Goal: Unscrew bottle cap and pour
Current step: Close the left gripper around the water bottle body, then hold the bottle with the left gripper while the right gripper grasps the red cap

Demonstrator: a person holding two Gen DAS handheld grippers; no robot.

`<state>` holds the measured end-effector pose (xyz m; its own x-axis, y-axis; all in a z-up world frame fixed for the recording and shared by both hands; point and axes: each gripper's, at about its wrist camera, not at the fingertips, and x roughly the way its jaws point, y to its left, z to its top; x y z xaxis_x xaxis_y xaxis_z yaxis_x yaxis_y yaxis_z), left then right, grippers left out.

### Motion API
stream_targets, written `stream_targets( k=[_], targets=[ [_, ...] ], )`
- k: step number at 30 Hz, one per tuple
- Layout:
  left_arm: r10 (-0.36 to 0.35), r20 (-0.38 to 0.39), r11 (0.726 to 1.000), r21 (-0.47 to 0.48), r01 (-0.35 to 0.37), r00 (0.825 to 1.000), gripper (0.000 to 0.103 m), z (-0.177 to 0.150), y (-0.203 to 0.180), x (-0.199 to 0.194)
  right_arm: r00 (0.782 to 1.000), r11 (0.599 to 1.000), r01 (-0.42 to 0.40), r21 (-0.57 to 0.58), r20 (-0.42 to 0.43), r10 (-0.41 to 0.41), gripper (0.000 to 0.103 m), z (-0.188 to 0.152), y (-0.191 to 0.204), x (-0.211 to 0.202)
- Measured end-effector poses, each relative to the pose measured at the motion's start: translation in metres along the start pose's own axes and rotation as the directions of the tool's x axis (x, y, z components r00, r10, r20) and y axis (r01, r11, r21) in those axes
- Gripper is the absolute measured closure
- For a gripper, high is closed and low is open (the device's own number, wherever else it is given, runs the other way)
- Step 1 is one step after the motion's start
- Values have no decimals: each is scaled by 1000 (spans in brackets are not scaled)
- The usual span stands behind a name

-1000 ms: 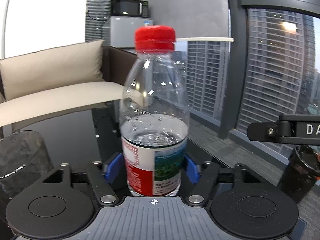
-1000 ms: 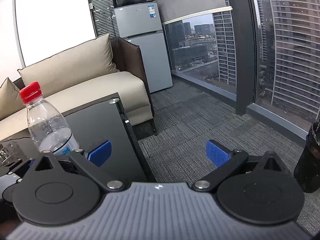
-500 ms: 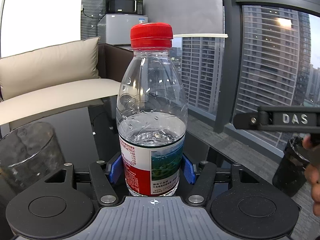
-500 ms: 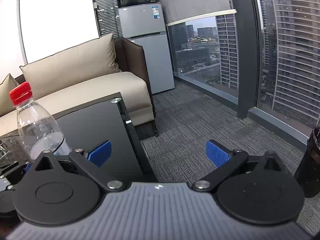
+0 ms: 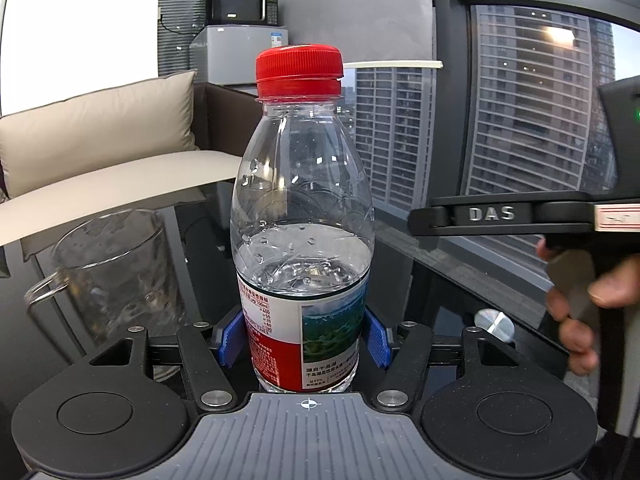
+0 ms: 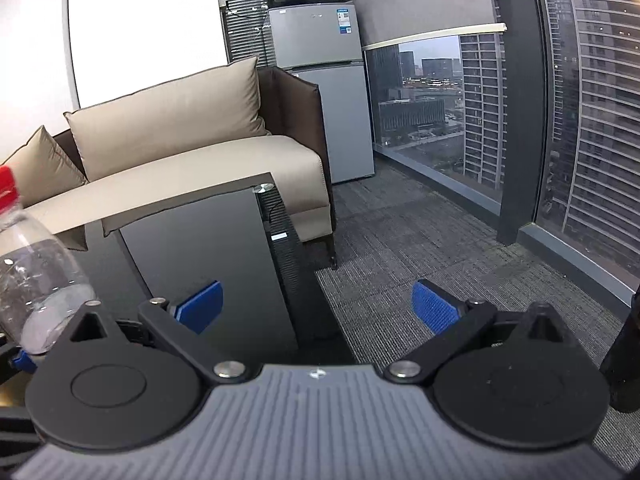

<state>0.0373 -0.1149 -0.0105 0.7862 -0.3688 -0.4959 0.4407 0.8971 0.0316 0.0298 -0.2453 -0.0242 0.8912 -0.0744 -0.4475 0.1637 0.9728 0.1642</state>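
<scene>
Bottle (image 5: 303, 216) between left claw (image 5: 303, 338) pads

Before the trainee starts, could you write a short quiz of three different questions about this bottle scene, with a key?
1. True or false: the red cap is already off the bottle.
2. Multiple choice: what does the left gripper hold? A) the glass mug B) the bottle, at its labelled lower part C) nothing
3. Fill in: the right gripper has its jaws ____, with nothing between them.

Key: 1. False, the cap sits on the neck. 2. B, the blue pads press both sides of the label. 3. Open; the bottle is at the far left edge of the right wrist view, outside the fingers.
</scene>
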Motion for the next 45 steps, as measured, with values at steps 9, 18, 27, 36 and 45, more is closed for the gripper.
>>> stream_targets(
  k=[9, 18, 27, 36, 45],
  targets=[
    [-20, -24, 1000, 11, 20, 1000, 46, -14, 13, -33, 984, 984, -180, 10, 14, 180, 0, -3, 5, -11],
    [-34, -20, 999, 11, 34, 999, 46, -29, 24, -55, 938, 938, -338, -84, 58, 343, 0, -4, 31, -39],
    [-44, -15, 999, 12, 45, 999, 46, -32, 22, -60, 842, 870, -469, -155, 220, 493, 0, 4, 36, -82],
    [-48, -27, 999, 17, 48, 999, 46, -28, 22, -61, 738, 775, -583, -244, 242, 630, 0, 6, 49, -109],
    [-46, -25, 998, 41, 47, 999, 46, -28, 13, -52, 713, 750, -602, -276, 238, 660, 24, 10, 67, -122]
  ],
)
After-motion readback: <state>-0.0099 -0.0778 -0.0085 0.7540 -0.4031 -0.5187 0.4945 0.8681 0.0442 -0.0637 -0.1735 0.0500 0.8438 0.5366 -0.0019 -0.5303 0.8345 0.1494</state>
